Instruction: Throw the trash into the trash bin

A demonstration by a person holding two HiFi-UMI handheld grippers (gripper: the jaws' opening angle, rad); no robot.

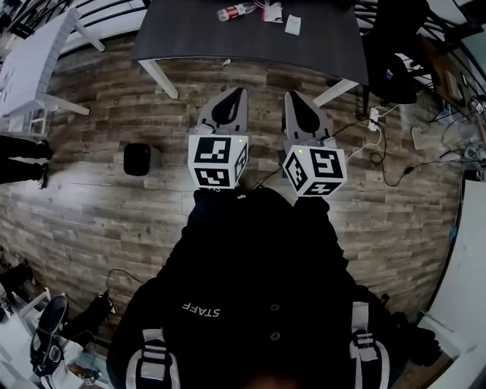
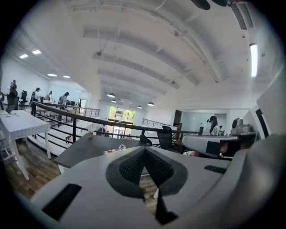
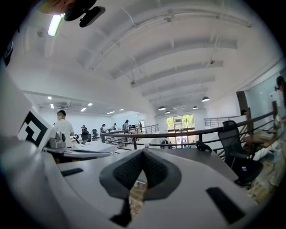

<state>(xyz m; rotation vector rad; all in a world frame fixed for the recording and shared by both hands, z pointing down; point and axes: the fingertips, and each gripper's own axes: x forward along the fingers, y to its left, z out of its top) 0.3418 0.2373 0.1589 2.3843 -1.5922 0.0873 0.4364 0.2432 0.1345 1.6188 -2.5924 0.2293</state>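
Jaws pressed together on left gripper (image 1: 242, 92) and right gripper (image 1: 289, 96) alike, with nothing between the pads in either gripper view. Nothing picked up yet, so judged to be at the very start. Trash well ahead on the dark table (image 1: 228, 45): a plastic bottle with a red label (image 1: 234, 11) lying on its side far back on the top, with white scraps (image 1: 292, 25) near it, too small to name. Down on the wooden floor (image 1: 91, 220), off to the left and well apart from the table, a small black trash bin (image 1: 137, 159). Likely trouble from here: reaching the bottle without opening in time and merely nudging it, sending a round thing rolling off the table; pinching it off-centre and letting it swing or slip on the way across; missing the narrow mouth of the bin on release, given the drop from table level to floor; snagging a foot on the cables (image 1: 382, 176) trailing over the floor at the right while stepping forward. Black sleeves (image 1: 315, 228) stretched out in front of the chest, side by side and near each other, marker cubes (image 1: 219, 161) toward the body, grippers aimed forward at the table and tipped only slightly downward, neither touching anything.
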